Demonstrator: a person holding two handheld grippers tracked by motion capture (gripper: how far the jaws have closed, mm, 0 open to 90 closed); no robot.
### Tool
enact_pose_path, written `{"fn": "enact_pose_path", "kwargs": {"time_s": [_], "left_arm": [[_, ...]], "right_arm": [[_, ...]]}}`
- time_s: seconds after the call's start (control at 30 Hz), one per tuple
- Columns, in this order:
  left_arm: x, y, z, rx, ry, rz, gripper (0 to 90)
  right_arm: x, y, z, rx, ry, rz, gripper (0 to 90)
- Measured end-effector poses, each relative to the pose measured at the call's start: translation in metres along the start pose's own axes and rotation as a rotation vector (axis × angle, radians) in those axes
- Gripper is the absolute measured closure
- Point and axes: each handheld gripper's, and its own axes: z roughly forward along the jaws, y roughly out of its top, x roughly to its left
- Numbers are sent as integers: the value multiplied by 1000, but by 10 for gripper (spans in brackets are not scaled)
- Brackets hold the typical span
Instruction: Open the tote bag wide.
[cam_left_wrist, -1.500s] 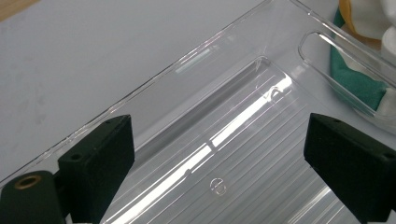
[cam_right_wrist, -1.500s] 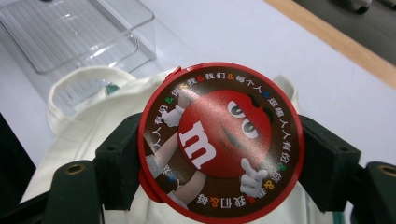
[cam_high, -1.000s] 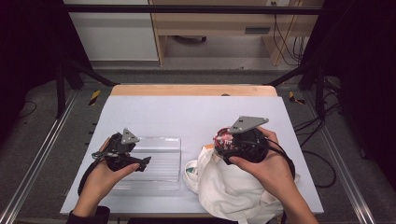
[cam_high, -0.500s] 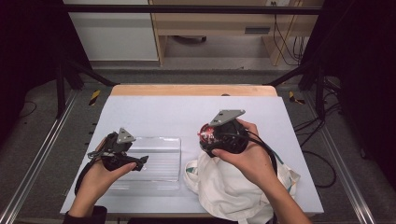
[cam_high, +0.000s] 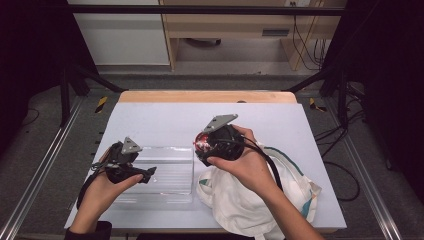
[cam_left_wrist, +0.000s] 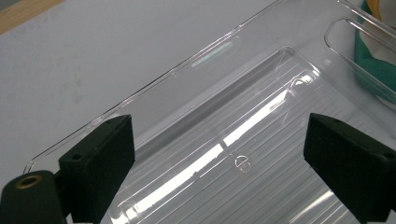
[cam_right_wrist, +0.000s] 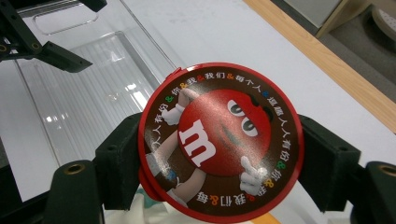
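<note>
The candy tin (cam_right_wrist: 220, 142), round, red-rimmed, cartoon-printed, is clamped between the right gripper's (cam_right_wrist: 219, 158) wide-set jaws, at two o'clock from the tray (cam_high: 170, 172).

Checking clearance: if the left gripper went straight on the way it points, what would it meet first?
Probably the ribbed floor of the clear plastic tray; the open left gripper points down into it, though depth is unclear.
</note>
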Motion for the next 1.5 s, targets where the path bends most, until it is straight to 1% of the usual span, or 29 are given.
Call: {"fn": "enact_pose_path", "kwargs": {"time_s": [0.1, 0.17, 0.23, 0.4, 0.53, 0.6, 0.67, 0.73, 0.77, 1.03, 1.17, 1.3, 1.4, 1.5], "left_arm": [[2, -1, -1, 4, 2, -4, 88], [3, -1, -1, 6, 7, -6, 88], [4, -2, -2, 10, 15, -4, 88], [5, -3, -2, 8, 12, -5, 87], [8, -4, -3, 8, 11, -10, 85], [9, -5, -3, 8, 16, -9, 85], [10, -5, -4, 7, 12, -11, 85], [11, -6, -5, 5, 9, -11, 85], [12, -6, -5, 2, 8, -18, 84], [19, -9, -9, -4, 18, -27, 80], [20, -9, -10, -11, 21, -35, 80], [20, -9, -12, -19, 14, -27, 78], [20, -9, -10, -15, 14, -28, 77], [20, -9, -10, -11, 13, -28, 77]], "right_arm": [[1, 3, 6, 10, 8, -9, 260], [3, 4, 9, 6, 12, -10, 260], [6, 5, 12, 8, 17, -21, 260], [11, 8, 17, 7, 23, -27, 260], [14, 10, 20, -13, 27, -36, 260], [16, 11, 21, -16, 34, -37, 260], [18, 13, 23, -17, 39, -44, 260], [19, 15, 25, -18, 44, -44, 260], [19, 16, 27, -16, 48, -47, 260], [19, 19, 41, -5, 65, -45, 260], [20, 20, 45, -17, 84, -37, 260], [22, 21, 50, -18, 89, -44, 260], [25, 21, 55, -12, 92, -49, 260], [26, 22, 58, -14, 97, -43, 260]]}}
